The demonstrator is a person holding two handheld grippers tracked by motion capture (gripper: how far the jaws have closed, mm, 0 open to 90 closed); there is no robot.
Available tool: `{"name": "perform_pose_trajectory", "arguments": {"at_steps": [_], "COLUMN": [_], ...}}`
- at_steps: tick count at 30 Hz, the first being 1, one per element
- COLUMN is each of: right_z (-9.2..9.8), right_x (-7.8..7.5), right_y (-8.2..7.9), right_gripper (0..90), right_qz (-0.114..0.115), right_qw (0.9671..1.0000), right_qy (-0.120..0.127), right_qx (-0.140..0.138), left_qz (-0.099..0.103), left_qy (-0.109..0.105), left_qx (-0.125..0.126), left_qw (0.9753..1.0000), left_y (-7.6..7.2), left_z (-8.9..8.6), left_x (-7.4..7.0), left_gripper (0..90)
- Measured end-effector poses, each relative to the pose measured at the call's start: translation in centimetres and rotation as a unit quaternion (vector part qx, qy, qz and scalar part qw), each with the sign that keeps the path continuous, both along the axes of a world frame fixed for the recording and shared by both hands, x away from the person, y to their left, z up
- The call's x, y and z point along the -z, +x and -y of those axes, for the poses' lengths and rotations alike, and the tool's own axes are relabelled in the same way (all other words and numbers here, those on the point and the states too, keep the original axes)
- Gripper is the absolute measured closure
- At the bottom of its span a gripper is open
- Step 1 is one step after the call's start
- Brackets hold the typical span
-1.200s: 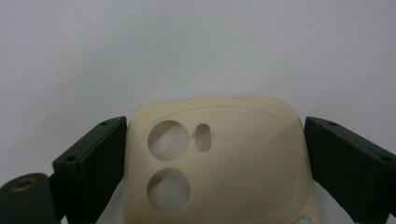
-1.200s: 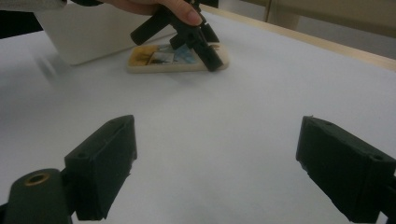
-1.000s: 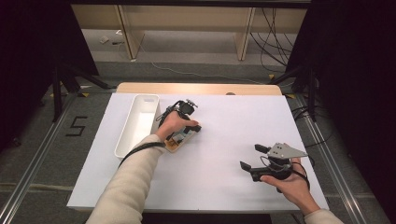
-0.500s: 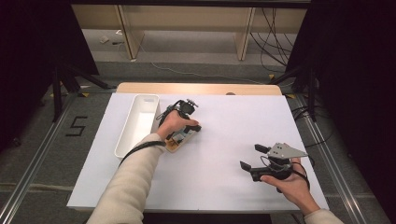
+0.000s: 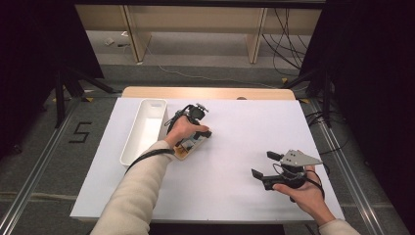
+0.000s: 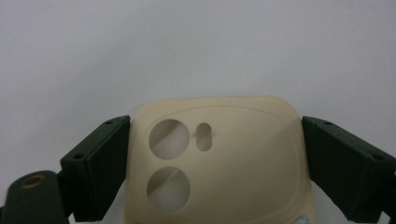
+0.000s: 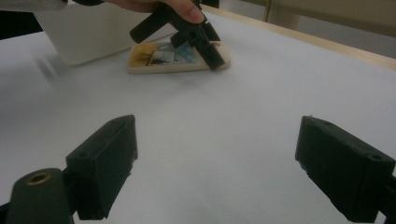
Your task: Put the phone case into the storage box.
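A cream phone case (image 6: 233, 158) with round camera cutouts lies flat on the white table, just right of the white tray (image 5: 131, 142). My left gripper (image 6: 215, 126) stands open over it, one jaw at each long side of the case, very near its edges. In the high view the hand covers most of the case (image 5: 188, 147). The right gripper view shows the case (image 7: 163, 60) printed side up under the left gripper (image 7: 196, 32). My right gripper (image 5: 264, 165) rests open at the table's front right, with nothing between its jaws (image 7: 217, 126).
The long white tray (image 7: 84, 32) lies lengthwise at the table's left and looks empty. A wooden strip (image 5: 205, 92) edges the table's far side. Cables and shelving legs are on the floor beyond.
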State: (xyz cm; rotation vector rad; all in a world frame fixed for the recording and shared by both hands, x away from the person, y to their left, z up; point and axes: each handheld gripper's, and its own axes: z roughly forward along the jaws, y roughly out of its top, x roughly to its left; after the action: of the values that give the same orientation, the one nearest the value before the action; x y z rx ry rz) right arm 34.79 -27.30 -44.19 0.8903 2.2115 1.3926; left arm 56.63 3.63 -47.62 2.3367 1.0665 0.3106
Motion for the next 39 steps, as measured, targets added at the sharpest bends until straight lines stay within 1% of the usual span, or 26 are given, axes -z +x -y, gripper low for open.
{"name": "perform_pose_trajectory", "arguments": {"at_steps": [5,8,13,16,19,21,28,31,33,38,39], "right_z": [0.0,0.0,0.0,0.0,0.0,0.0,0.0,0.0,0.0,-0.1,-0.1], "right_x": [0.0,0.0,0.0,0.0,0.0,0.0,0.0,0.0,0.0,0.0,0.0], "right_y": [0.0,0.0,0.0,0.0,0.0,0.0,0.0,0.0,0.0,0.0,0.0], "right_gripper": [13.9,13.9,14.0,14.0,14.1,14.1,14.2,14.2,14.2,14.2,14.2], "right_qz": [-0.001,0.0,0.0,0.0,0.0,0.001,0.001,0.001,0.001,0.002,0.001], "right_qw": [1.0,1.0,1.0,1.0,1.0,1.0,1.0,1.0,1.0,1.0,1.0], "right_qy": [0.0,0.001,0.001,0.0,0.0,0.001,0.001,0.001,0.001,0.001,0.0], "right_qx": [0.0,0.0,0.0,0.0,0.0,0.001,0.001,0.002,0.001,0.002,0.002], "left_qz": [0.011,0.021,0.041,0.054,0.066,0.078,0.108,0.119,0.129,0.14,0.143], "left_qy": [-0.016,-0.023,-0.04,-0.051,-0.062,-0.066,-0.085,-0.09,-0.094,-0.093,-0.095], "left_qx": [-0.006,-0.013,-0.018,-0.022,-0.028,-0.032,-0.041,-0.042,-0.044,-0.046,-0.049], "left_qw": [0.9998,0.9994,0.9982,0.997,0.9955,0.9942,0.9896,0.988,0.9863,0.9848,0.9839], "left_y": [-0.1,-0.3,-0.6,-0.9,-1.2,-1.4,-2.3,-2.7,-3.1,-3.5,-3.6], "left_z": [0.0,0.0,0.2,0.3,0.3,0.3,0.0,-0.1,0.0,0.0,-0.1], "left_x": [-0.7,-1.2,-2.2,-2.8,-3.2,-3.6,-4.7,-5.2,-5.6,-6.3,-6.4], "left_gripper": [11.4,11.3,11.3,11.3,11.3,11.3,11.3,11.3,11.3,11.3,11.3]}}
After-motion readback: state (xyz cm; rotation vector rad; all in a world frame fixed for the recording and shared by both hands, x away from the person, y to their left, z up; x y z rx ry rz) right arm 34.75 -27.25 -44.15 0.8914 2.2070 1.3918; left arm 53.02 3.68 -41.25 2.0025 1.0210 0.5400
